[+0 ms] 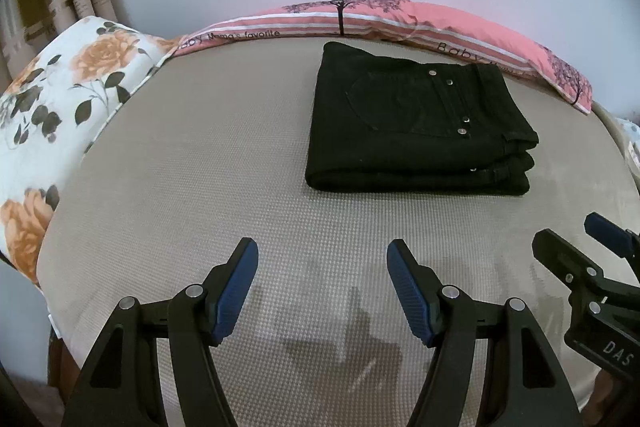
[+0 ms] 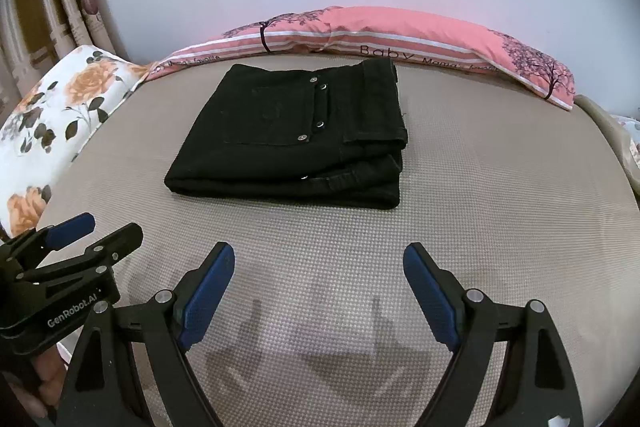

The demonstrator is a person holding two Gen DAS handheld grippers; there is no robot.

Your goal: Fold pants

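Lying folded on beige bed point(image 1: 200, 163), near pink pillow point(image 1: 360, 23): black pants point(image 1: 416, 131) (pocket up). Hovering apart from them, spread and gripping nothing: left tool point(image 1: 322, 291), right tool point(image 2: 319, 291).

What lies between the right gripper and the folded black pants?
Nothing: only bare beige mattress cover separates the right gripper from the folded black pants, seen in the right wrist view.

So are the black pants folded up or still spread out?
Folded: the black pants lie as a compact stacked rectangle on the bed, layers visible along the near edge.
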